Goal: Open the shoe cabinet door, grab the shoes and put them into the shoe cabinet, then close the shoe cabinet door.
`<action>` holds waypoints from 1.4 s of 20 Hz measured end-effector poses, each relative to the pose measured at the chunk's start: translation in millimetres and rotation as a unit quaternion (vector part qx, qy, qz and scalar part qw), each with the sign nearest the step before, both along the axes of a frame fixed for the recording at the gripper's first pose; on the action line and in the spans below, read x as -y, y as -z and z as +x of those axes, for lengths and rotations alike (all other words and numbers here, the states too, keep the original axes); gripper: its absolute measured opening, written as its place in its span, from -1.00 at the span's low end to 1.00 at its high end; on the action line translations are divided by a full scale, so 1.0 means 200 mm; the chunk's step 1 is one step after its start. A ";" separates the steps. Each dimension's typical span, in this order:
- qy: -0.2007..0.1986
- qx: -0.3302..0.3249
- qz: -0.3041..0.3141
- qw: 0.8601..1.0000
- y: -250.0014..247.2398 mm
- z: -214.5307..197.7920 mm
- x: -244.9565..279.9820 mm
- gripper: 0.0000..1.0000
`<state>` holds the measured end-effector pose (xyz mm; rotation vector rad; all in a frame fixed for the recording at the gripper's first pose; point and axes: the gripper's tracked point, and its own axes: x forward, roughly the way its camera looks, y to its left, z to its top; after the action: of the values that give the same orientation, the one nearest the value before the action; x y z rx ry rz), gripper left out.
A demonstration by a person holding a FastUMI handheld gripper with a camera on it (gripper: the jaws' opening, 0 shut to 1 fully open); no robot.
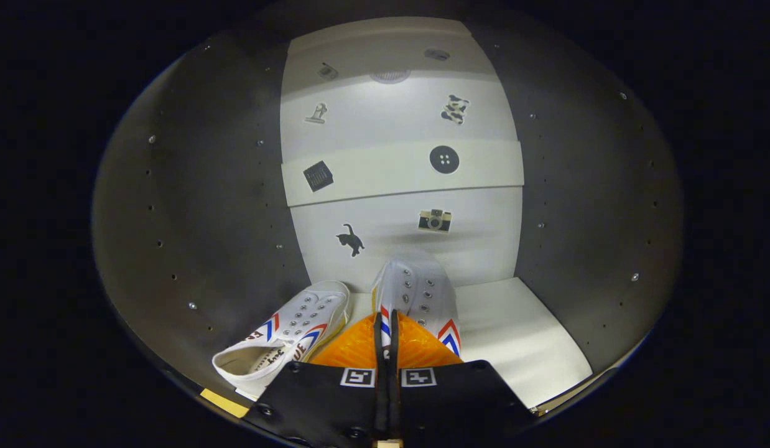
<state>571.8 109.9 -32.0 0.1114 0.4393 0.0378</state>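
Inside the shoe cabinet [192, 205], dark side walls are curving round a pale back panel [400, 118] dotted with small stickers, and a white shelf floor [515, 336] is spreading across the lower right of the frame. I am holding the hand-held gripper [386, 323] at lower centre with its fingers drawn tight together, pinching the upper edge of the right shoe [422, 292], which is reaching forward beyond the fingertips with its toe close to the back panel. I cannot tell whether its sole is already resting on the shelf. The left shoe [285, 339] is lying just left of the fingers, tilted, its heel near the cabinet's front edge at lower left. I am judging the placing as nearly done. Letting go while the shoe is hanging could make it tip against its neighbour; pulling back carelessly could snag the left shoe and drag it out, leaving the door unable to shut.
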 end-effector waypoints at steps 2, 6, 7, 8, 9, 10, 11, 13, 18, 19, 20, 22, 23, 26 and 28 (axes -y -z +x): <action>-0.010 0.002 0.001 1.000 0.00 -0.01 -0.03 -0.94; -0.017 0.051 -0.047 0.997 -0.20 -0.13 -0.05 0.35; -0.016 0.067 -0.055 0.996 -0.27 -0.18 -0.05 0.67; -0.017 0.080 -0.060 0.995 -0.31 -0.25 -0.07 0.99; -0.020 0.093 -0.062 0.994 -0.37 -0.33 -0.08 0.97; -0.022 0.102 -0.063 0.993 -0.42 -0.42 -0.09 0.97; -0.029 0.109 -0.065 0.991 -0.46 -0.52 -0.10 0.98; -0.037 0.121 -0.067 0.990 -0.53 -0.72 -0.10 0.98; -0.051 0.128 -0.051 0.989 -0.60 -1.17 -0.06 0.98; -0.051 0.128 -0.051 0.989 -0.61 -1.25 -0.04 0.98; -0.052 0.130 -0.052 0.989 -0.62 -1.31 -0.02 0.98; -0.052 0.132 -0.056 0.988 -0.63 -1.43 0.02 0.99; -0.051 0.135 -0.057 0.988 -0.64 -1.49 0.04 0.99; -0.049 0.139 -0.057 0.988 -0.65 -1.69 0.09 0.99; -0.055 0.137 -0.059 0.987 -0.64 -1.80 0.11 0.99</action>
<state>210.9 87.4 96.1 -0.0356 0.1709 0.1341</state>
